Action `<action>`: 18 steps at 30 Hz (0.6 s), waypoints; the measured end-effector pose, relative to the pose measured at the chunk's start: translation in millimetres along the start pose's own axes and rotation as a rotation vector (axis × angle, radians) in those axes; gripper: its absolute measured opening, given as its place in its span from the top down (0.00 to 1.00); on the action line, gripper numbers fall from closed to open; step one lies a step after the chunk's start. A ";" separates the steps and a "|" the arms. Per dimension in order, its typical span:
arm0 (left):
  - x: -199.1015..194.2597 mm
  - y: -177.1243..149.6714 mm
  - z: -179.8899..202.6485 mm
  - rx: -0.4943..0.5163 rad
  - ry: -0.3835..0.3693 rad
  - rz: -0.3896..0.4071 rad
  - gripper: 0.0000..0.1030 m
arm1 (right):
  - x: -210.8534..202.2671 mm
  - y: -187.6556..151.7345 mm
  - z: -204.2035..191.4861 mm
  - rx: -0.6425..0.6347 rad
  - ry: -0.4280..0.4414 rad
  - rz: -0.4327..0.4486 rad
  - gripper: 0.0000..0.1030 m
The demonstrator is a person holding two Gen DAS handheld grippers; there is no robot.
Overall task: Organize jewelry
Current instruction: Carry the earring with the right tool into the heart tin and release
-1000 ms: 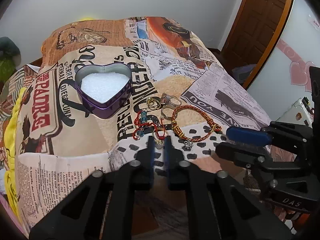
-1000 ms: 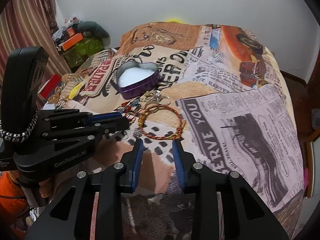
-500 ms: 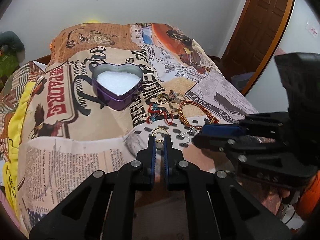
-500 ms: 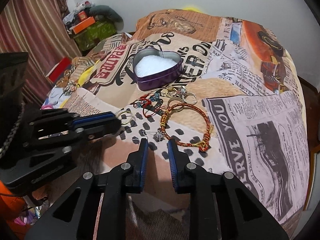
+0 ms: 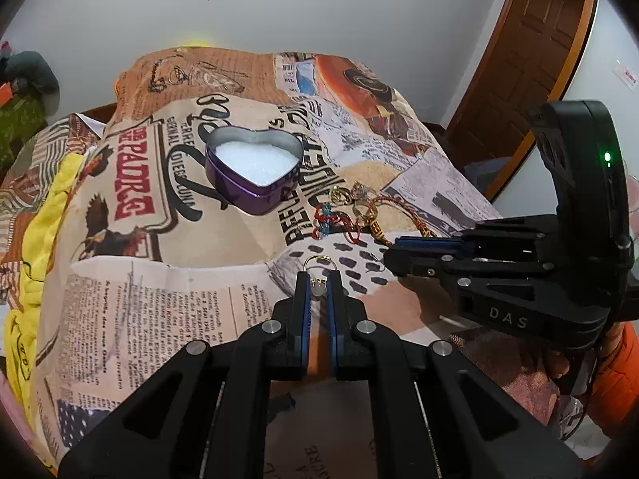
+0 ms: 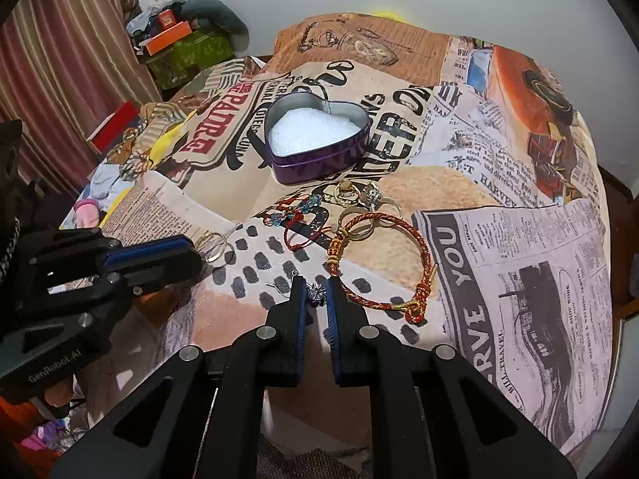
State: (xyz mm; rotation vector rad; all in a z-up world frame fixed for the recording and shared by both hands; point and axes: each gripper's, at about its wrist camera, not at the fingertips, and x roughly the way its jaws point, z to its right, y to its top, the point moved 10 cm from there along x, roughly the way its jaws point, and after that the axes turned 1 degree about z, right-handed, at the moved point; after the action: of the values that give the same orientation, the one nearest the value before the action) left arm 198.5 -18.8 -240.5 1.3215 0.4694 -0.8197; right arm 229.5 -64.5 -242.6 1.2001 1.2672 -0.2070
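Left gripper (image 5: 318, 285) was closed narrow on a gold ring (image 5: 319, 264); the ring's pale stone sat between the blue pads, its band stuck out past the fingertips; seen from the right wrist, the same ring (image 6: 213, 244) showed at the tip of the left gripper (image 6: 187, 253)

Right gripper (image 6: 316, 293) was nearly shut and closing further on a small silver-blue earring (image 6: 316, 294) lodged between its fingertips; the earring's thin wire hook (image 6: 279, 286) trailed out to the left of the left finger, on the printed bedspread (image 6: 519, 279)

Just ahead and right of the right claw lay an orange-and-gold braided bracelet (image 6: 403, 239), open loop, touching the spread; ahead and slightly left, a red cord bracelet with blue beads (image 6: 299, 215); beyond those, a cluster of gold rings (image 6: 359, 199), one with a clear stone

Farther ahead of both claws stood the purple heart-shaped tin (image 6: 317, 141), lid off, white foam inside; from the left wrist the tin (image 5: 253, 167) sat ahead and left of that claw, well apart from it

The right gripper (image 5: 403, 253) entered from the right in the left-wrist view; an orange sleeve (image 5: 615, 391) showed behind it
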 end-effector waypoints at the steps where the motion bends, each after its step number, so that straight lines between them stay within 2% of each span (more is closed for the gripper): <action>1: -2.0 1.3 -0.6 0.001 0.004 0.006 0.94 | -2.1 0.8 -0.2 0.003 0.000 0.005 0.91; 11: -15.1 22.2 -7.5 -0.002 0.032 0.056 0.94 | -25.7 22.4 -2.8 0.026 0.017 0.087 0.91; 18: -24.1 43.5 -10.8 0.008 0.063 0.109 0.94 | -44.7 50.0 -2.4 0.039 0.021 0.167 0.91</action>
State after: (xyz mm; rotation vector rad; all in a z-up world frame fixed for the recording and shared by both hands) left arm 217.2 -0.7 -196.8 1.3713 0.4398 -0.6925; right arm 246.6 -62.0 -177.7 1.3381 1.1787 -0.0975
